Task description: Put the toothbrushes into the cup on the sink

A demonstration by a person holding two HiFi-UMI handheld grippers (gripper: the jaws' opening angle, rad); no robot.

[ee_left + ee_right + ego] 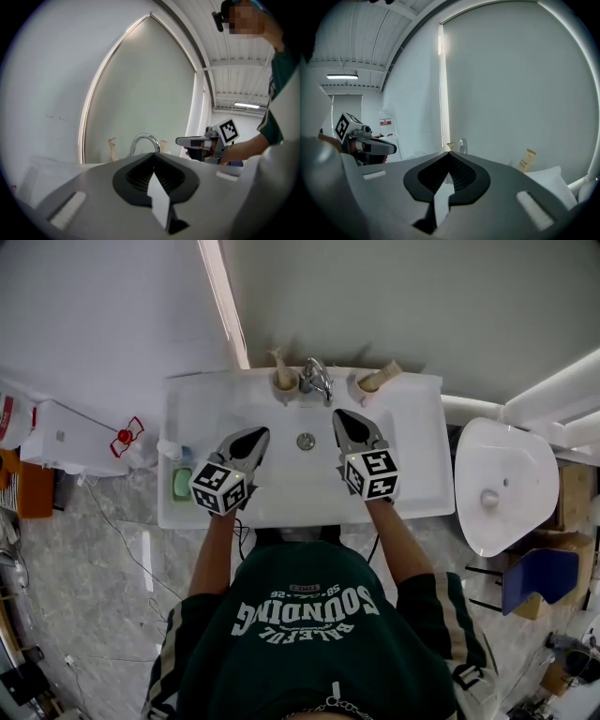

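our left gripper (257, 435) and right gripper (340, 416) hang clenched and empty over the sink (412, 493), the toothbrushes (382, 377) seemingly standing in cups (284, 383) flanking the faucet (316, 381), so we judge only withdrawing remains.

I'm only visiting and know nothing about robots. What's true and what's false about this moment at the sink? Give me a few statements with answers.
1. The left tongs and the right tongs are both shut and empty. True.
2. The tap stands at the back middle of the sink. True.
3. The green bar lies on the sink's right side. False: in the head view it lies on the left side.
4. The left tongs grip the tap. False: they hover over the sink, apart from the tap.
5. The person's top is dark green. True.
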